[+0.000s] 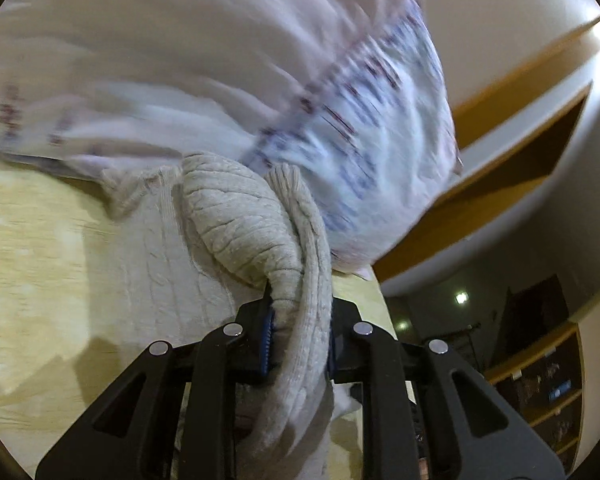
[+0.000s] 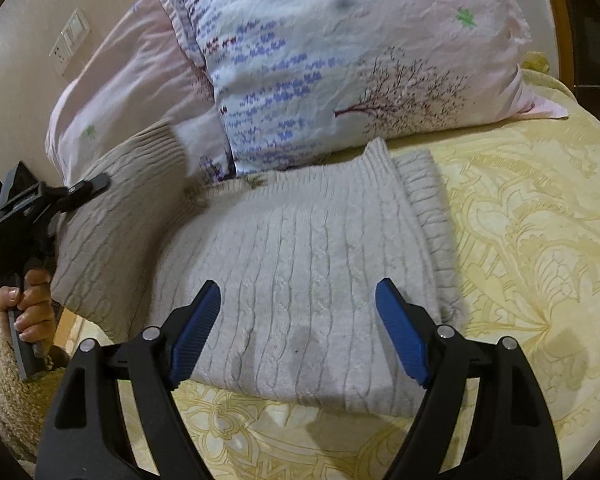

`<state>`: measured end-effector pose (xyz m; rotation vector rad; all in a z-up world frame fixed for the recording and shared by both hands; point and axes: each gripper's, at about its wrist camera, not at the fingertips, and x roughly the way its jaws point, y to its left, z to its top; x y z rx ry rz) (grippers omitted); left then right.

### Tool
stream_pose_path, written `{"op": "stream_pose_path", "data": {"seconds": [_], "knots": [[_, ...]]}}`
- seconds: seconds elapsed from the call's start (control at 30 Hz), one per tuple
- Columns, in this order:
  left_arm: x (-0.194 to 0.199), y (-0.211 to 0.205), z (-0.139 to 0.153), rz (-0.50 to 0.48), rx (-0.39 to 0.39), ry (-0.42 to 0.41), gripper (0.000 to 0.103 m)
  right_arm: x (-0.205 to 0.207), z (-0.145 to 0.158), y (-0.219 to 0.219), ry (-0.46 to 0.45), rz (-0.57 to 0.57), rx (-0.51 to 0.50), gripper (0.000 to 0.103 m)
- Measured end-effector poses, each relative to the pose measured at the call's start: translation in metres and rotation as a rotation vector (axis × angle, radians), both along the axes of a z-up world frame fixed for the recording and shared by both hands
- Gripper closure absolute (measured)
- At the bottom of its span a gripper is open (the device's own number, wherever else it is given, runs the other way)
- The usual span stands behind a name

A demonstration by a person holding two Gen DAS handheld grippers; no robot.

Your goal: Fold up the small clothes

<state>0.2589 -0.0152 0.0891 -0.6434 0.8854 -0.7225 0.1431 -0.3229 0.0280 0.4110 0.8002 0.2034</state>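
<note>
Left gripper [image 1: 300, 332] clamps the grey knit sweater [image 2: 300, 256] sleeve, to be laid squarely across the body on the bedspread [image 2: 532, 240]; right gripper [image 2: 300, 332] hovers unclenched, ready to smooth.

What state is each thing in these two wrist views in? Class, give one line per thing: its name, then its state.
Left gripper: shut on the sweater's sleeve, lifting it.
Right gripper: open, empty, above the sweater.
Grey cable-knit sweater: partly folded, lying on the bedspread, one sleeve raised.
Sleeve: bunched, pinched between the pads.
Printed pillow: lying behind the sweater, creased.
Pink pillow: partly under the printed one.
Yellow bedspread: spread flat.
</note>
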Motion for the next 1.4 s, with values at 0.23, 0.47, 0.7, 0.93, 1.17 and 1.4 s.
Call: {"op": "stream_pose_path", "data": {"seconds": [0.23,0.47,0.7,0.93,1.17,1.4], "knots": [[-0.001,-0.083,-0.046,-0.127,0.063,0.084,0.084,-0.005,-0.004,-0.02,0.0,-0.028,0.07,0.023],[-0.005,-0.098,-0.051,-0.203,0.009,0.091,0.054,0.001,0.0,-0.032,-0.002,-0.034,0.166,0.023],[-0.021,-0.045,-0.017,-0.126,-0.005,-0.017,0.035,0.016,-0.002,-0.034,0.063,0.029,0.3,0.023],[-0.024,-0.013,-0.028,0.041,0.282,-0.04,0.035,0.04,-0.016,-0.029,0.159,0.053,0.355,0.033],[-0.013,-0.009,-0.067,0.016,0.312,0.074,0.035,0.065,-0.029,-0.016,0.208,0.072,0.39,0.043],[-0.011,-0.018,-0.074,0.008,0.288,0.093,0.029,0.088,-0.036,-0.005,0.211,0.055,0.333,0.078]]}}
